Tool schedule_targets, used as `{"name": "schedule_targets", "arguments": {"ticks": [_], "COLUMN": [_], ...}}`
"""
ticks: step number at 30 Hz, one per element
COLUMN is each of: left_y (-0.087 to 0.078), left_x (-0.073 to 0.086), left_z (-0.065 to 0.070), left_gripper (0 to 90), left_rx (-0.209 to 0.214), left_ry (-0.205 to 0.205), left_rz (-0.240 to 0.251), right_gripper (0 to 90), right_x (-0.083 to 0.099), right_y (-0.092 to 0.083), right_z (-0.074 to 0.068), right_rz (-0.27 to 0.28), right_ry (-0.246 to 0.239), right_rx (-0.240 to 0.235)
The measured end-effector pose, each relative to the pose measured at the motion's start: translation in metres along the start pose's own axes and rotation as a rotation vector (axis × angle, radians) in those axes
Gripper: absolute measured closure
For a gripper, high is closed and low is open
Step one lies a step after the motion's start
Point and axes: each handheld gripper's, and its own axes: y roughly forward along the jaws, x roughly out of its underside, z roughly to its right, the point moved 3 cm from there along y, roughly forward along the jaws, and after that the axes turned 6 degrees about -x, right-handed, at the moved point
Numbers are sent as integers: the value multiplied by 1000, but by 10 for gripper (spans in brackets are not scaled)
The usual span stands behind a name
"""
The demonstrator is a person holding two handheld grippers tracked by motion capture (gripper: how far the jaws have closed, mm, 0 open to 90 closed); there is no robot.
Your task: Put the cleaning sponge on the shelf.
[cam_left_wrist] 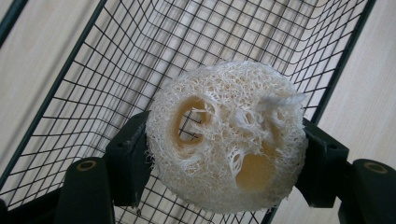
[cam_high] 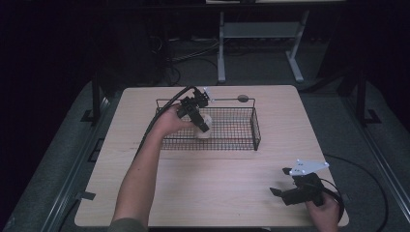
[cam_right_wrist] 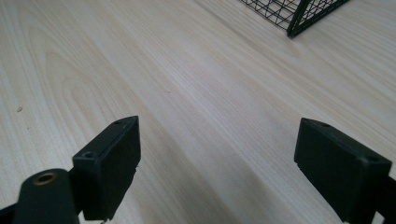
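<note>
A pale, round loofah sponge (cam_left_wrist: 226, 140) with holes through it sits between the black jaws of my left gripper (cam_left_wrist: 224, 154), which is shut on it. In the high view the left gripper (cam_high: 200, 126) holds the loofah sponge (cam_high: 204, 129) inside the left part of the black wire basket (cam_high: 255, 126), low over its mesh floor. My right gripper (cam_high: 280, 186) rests near the table's front right corner, jaws wide apart. In the right gripper view the right gripper (cam_right_wrist: 217, 154) is open over bare wood, nothing between its fingers.
The light wooden table (cam_high: 212, 188) carries the basket at its centre back. A small dark round thing (cam_high: 242, 98) lies just behind the basket. A corner of the wire basket (cam_right_wrist: 299, 14) shows at the top of the right gripper view. Cables trail from both grippers.
</note>
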Motion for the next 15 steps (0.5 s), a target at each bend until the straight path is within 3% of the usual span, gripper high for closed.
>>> {"name": "schedule_targets", "arguments": {"ticks": [15], "left_y": [19], "left_x": [-2], "left_z": [-3], "left_gripper": [296], "left_rx": [20], "left_ry": [-19], "left_rz": [-37], "right_gripper": [142], "right_x": [0], "right_y": [0], "right_z": [1], "right_rz": [0], "right_ry": [-8], "right_rx": [-1]}}
